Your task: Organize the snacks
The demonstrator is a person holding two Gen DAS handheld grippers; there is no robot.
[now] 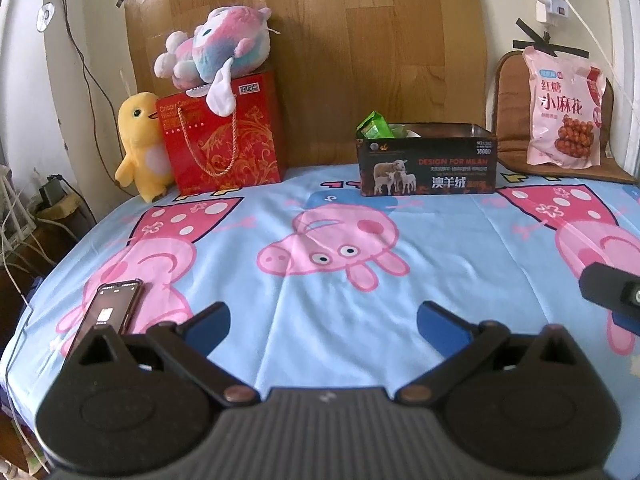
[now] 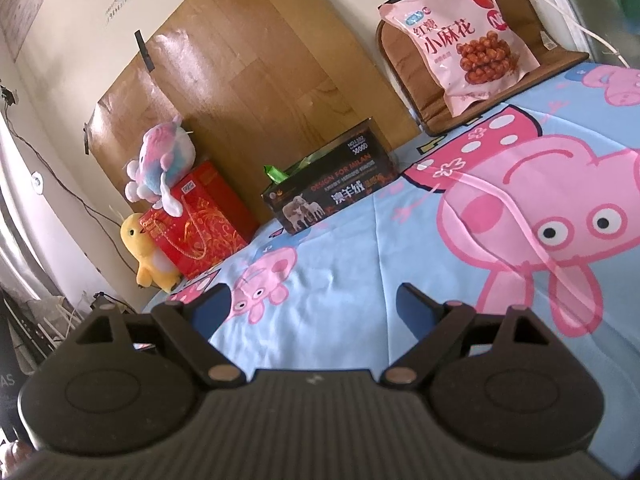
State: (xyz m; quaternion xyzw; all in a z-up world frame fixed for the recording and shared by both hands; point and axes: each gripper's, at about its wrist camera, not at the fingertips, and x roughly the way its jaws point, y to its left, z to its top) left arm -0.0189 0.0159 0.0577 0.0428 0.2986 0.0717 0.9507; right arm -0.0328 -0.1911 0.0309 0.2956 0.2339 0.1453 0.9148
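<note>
A: status on tongs?
B: left tongs (image 1: 323, 322) spread wide, nothing between them, low over the cartoon-pig sheet (image 1: 460, 252). right tongs (image 2: 314, 306) same: wide, empty.
A: snacks?
B: green packets (image 1: 375, 126) poke out of the dark open box (image 1: 427, 164) at the far edge of the tabletop, against the wood-pattern board (image 1: 360, 40). pink snack bag (image 1: 564, 108) stands on a brown cushion (image 1: 508, 100), right of the box, well apart from both tongs.
A: anything else?
B: red gift bag (image 1: 224, 136) left of the box, pastel plush (image 1: 216, 44) on top of it, yellow plush (image 1: 142, 148) touching its left side. phone (image 1: 106, 312) lies near the left tongs.
</note>
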